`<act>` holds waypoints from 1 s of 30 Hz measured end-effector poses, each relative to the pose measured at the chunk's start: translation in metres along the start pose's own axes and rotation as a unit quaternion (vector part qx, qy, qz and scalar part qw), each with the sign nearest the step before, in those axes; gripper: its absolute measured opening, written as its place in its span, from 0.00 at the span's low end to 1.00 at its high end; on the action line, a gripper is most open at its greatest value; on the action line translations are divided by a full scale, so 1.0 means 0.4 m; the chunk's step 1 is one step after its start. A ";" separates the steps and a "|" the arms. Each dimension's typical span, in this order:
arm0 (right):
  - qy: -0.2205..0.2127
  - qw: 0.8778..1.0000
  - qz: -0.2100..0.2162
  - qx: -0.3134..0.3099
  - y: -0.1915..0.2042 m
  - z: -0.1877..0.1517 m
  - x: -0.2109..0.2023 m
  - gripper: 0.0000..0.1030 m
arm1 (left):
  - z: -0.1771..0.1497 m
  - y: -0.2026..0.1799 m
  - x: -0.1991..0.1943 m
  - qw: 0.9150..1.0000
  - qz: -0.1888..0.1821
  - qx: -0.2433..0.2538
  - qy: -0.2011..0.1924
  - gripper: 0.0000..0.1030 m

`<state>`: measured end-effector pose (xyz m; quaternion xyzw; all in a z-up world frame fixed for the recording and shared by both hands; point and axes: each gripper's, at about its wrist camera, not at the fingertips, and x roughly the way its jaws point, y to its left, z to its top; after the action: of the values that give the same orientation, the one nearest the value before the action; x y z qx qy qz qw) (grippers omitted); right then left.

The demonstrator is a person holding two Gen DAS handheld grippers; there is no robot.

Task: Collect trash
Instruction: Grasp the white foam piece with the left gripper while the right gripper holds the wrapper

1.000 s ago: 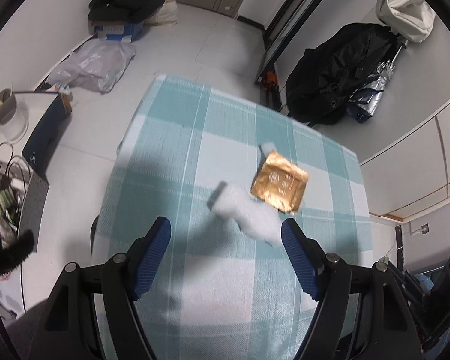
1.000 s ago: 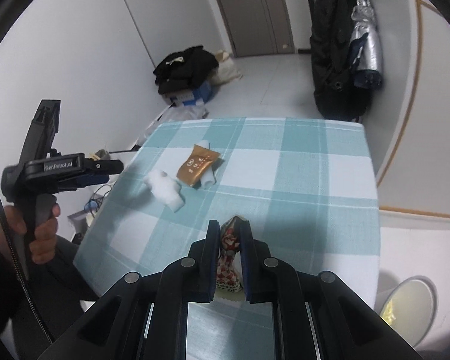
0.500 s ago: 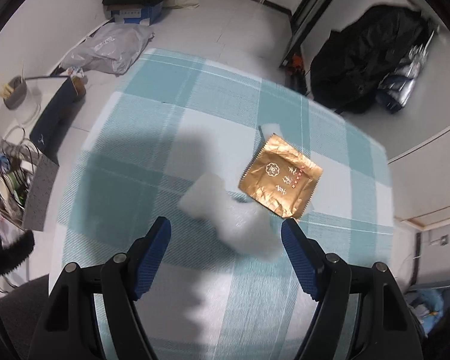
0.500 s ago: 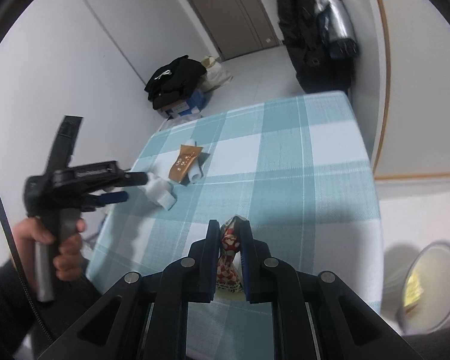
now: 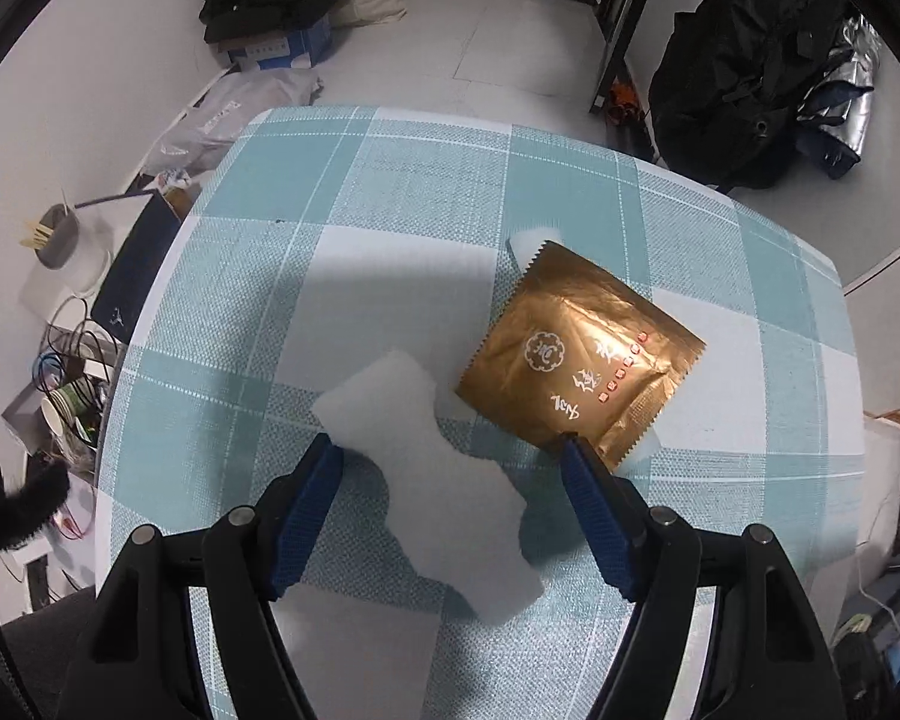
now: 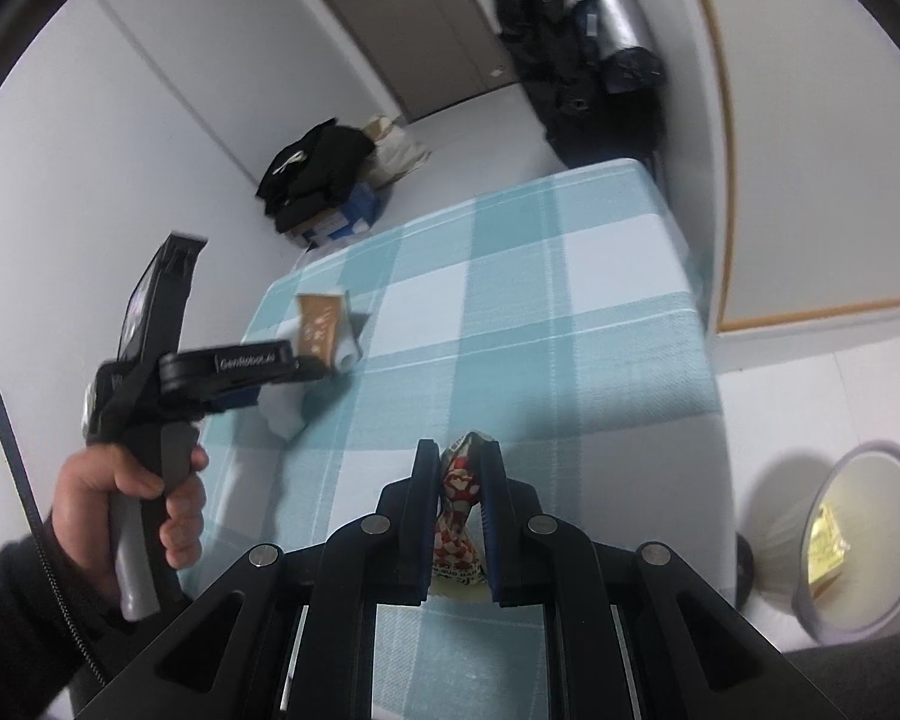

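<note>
the left gripper (image 5: 450, 468) is open, pointing down over the white tissue (image 5: 432, 474), which lies between its two fingers on the checked tablecloth (image 5: 402, 210). a gold packet (image 5: 576, 360) lies just beside the tissue. the right gripper (image 6: 457, 468) is closed on a red and white wrapper (image 6: 459, 504). a grey bin (image 6: 858, 546) stands on the floor, to the right.

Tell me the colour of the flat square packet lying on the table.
Metallic gold-brown packet with white and red print; clearest in the left wrist view.
</note>
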<state>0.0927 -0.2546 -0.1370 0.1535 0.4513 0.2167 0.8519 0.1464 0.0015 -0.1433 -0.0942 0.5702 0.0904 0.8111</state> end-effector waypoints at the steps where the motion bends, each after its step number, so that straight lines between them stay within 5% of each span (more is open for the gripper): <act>1: 0.001 1.000 -0.003 0.007 -0.007 0.001 0.001 0.12 | -0.003 -0.002 0.001 1.000 0.008 0.007 0.000 0.66; 10: 0.015 1.000 -0.027 0.006 0.006 -0.007 0.029 0.12 | -0.026 -0.019 -0.021 0.999 0.012 0.030 -0.023 0.31; 30: 0.026 0.999 -0.043 -0.005 0.055 -0.048 0.047 0.12 | -0.050 -0.052 -0.029 0.997 0.014 0.081 -0.014 0.30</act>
<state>0.0809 -0.2247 -0.1507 0.1237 0.4786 0.1865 0.8490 0.1295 -0.0240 -0.1379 -0.0192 0.5657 0.0564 0.8224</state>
